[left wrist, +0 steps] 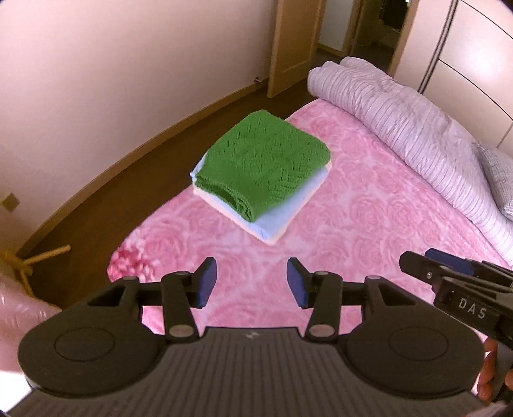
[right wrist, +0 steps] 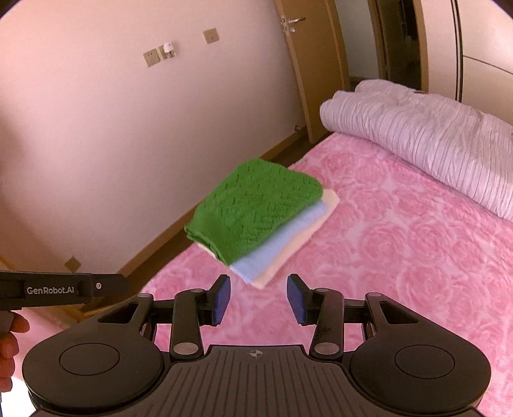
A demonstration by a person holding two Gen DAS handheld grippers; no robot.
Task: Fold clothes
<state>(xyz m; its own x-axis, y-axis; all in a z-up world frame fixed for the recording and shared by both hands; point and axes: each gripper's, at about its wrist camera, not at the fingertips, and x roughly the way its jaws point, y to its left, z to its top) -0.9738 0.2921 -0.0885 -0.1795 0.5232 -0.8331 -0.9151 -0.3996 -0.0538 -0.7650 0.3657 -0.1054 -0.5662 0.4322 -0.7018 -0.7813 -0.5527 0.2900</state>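
Your left claw is released, blue pads spread wide, nothing between them, only bedspread below. Your right claw is released too, gap a bit narrower, empty. Both hang over the bed, apart from the clothes.

The folded green knitted sweater sits on top of a stack: under it a folded pale blue garment, then a cream folded garment at the bottom. The stack lies on the pink rose-patterned bedspread, near the bed's left edge, ahead of both claws.

Left wrist view only: a wooden rack with crossed poles on the dark wooden floor at lower left, a grey checked pillow at the right edge, the right claw's side with "DAS" lettering, your fingers at lower right.

Right wrist view only: wall switch plates and a socket, a door handle, the left claw's arm lettered "GenRobot.AI", your fingers at lower left. The cream layer shows more clearly here.

Both views: a rolled pale lilac striped duvet along the far side of the bed, pink-lit plain wall, wooden skirting, an open wooden door, white wardrobe fronts at right.
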